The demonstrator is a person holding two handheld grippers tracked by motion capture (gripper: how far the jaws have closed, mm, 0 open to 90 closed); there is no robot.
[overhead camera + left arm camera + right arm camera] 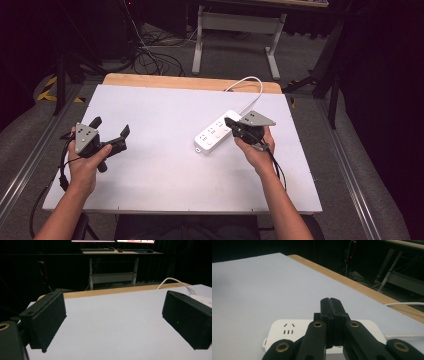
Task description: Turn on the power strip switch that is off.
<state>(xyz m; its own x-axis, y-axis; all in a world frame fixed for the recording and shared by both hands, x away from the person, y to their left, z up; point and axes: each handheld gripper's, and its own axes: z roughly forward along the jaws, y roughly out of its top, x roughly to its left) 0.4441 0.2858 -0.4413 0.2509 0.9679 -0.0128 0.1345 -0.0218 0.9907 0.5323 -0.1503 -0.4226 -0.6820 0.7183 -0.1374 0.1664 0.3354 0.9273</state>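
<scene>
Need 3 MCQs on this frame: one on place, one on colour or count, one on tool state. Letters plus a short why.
1. Where does the power strip lie?
A. right half of the table, just ahead of the right tool
B. beside the left tool
C. on the floor

2. What colour is the power strip?
A. black
B. white
C. orange

3. How do the tools stand?
A. both shut
B. left shut, right open
C. left open, right shut

Answers:
1 A: the high view shows it on the table right at the right tool's tip.
2 B: body and cord are white.
3 C: the left jaws stand wide apart; the right jaws meet over the strip.
</scene>
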